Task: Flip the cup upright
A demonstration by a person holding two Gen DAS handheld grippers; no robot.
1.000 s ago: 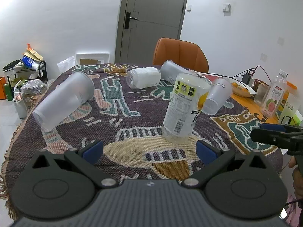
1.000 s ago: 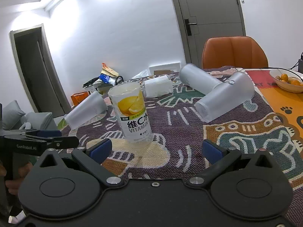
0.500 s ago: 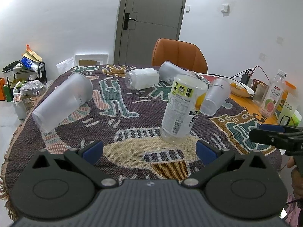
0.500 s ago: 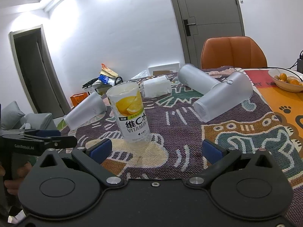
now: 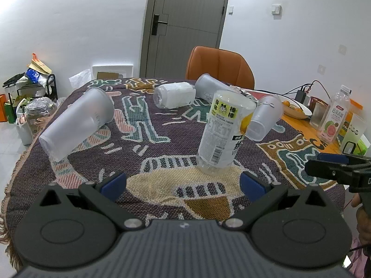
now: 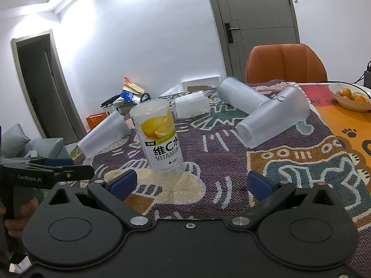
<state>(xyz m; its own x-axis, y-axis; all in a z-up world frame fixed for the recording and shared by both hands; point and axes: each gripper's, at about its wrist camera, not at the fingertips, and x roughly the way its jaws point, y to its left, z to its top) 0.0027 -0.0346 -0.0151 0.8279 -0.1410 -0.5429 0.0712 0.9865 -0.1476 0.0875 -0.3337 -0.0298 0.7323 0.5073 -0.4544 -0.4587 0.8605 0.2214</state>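
A clear cup with a lemon label (image 5: 222,136) (image 6: 160,139) stands upright on the patterned cloth (image 5: 162,185), mouth up. My left gripper (image 5: 183,183) is open and empty, just in front of it. My right gripper (image 6: 191,184) is open and empty, the cup ahead to its left. Several frosted cups lie on their sides: one at the left (image 5: 78,122) (image 6: 104,134), one at the right (image 5: 264,118) (image 6: 273,120), one at the back (image 5: 208,90) (image 6: 241,95), and a white wrapped one (image 5: 174,97) (image 6: 190,104).
An orange chair (image 5: 219,69) stands behind the table. A fruit bowl (image 6: 352,99), a drink bottle (image 5: 334,115), cables and small containers sit at the right side. Clutter and a rack (image 5: 27,85) stand on the floor at the left.
Both views have shifted only slightly; the upright cup sits a little further left in each. Both grippers stay open.
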